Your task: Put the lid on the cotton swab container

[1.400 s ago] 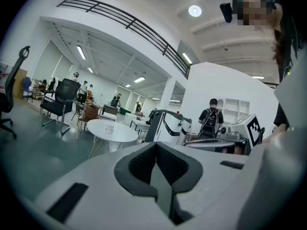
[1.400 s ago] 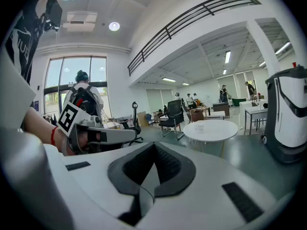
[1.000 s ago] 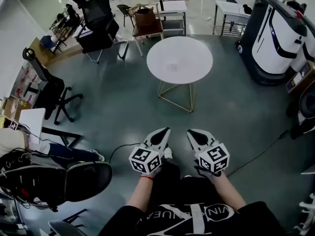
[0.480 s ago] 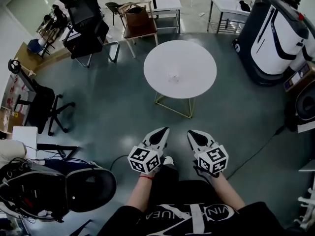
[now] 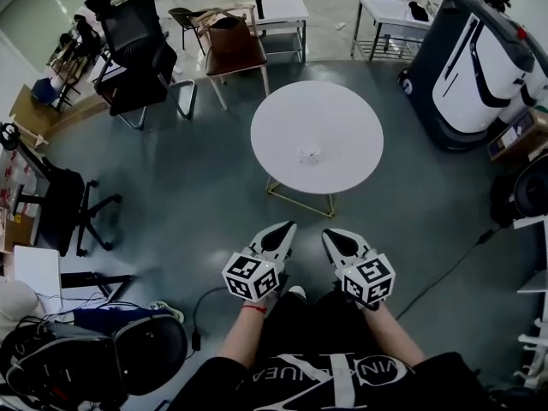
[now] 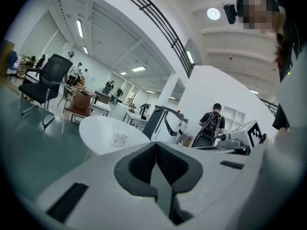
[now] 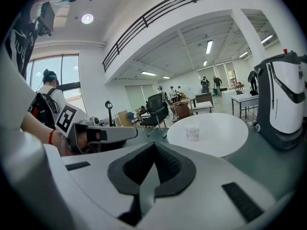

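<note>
A small clear cotton swab container (image 5: 308, 154) stands near the middle of the round white table (image 5: 342, 110); it also shows in the left gripper view as the container (image 6: 119, 139) and in the right gripper view as the container (image 7: 193, 132). I cannot make out a separate lid at this distance. My left gripper (image 5: 288, 228) and right gripper (image 5: 329, 235) are held side by side in front of the person's body, well short of the table, both shut and empty.
Black office chairs (image 5: 137, 50) and a brown chair (image 5: 233, 43) stand beyond the table on the left. A large white and black machine (image 5: 475, 58) stands at the right. A cable (image 5: 445, 268) runs across the grey floor. A chair (image 5: 94, 362) is at lower left.
The view has moved forward: the round table and container are closer and lower in the head view. Both grippers keep the same shut pose in front of the body.
</note>
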{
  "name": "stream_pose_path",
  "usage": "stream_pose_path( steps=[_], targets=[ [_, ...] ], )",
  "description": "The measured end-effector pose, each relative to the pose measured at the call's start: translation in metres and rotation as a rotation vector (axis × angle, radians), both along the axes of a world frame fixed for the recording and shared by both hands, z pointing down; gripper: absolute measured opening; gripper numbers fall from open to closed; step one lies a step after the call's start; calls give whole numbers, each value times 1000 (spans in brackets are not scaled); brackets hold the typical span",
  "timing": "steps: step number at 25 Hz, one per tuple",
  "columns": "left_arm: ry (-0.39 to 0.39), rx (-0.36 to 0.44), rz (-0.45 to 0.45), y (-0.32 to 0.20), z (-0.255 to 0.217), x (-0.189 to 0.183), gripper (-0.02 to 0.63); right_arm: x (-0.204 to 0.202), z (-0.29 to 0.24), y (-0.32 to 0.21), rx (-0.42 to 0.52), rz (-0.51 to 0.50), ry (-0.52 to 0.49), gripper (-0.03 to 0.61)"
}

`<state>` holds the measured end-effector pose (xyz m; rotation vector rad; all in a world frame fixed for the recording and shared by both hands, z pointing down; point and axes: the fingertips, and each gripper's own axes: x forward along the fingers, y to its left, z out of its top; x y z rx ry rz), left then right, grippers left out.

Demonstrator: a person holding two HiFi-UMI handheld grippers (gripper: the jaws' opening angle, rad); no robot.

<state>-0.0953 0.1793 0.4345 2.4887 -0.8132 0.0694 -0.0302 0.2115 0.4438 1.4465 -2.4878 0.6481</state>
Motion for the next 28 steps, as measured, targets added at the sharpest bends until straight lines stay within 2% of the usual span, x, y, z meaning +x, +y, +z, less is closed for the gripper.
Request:
stream_pose_path(
  steps=[4, 9, 14, 22, 28],
  targets=[
    [-2, -2, 26, -10, 4, 8, 9, 0, -1, -15, -5, -2, -4, 3],
    [-10, -19, -8, -33, 9, 9, 9, 4, 6, -46, -22, -20, -20, 3],
    [-32, -47, -69, -68, 16, 9, 9, 4, 12, -90, -38, -99, -21, 3],
    [-45, -47, -63, -124, 18, 47, 9, 21, 18, -153, -60, -162, -44, 3],
    [-47, -85, -89, -152, 34, 58, 9, 33, 30, -187, -97, -193, -52, 3]
  ],
)
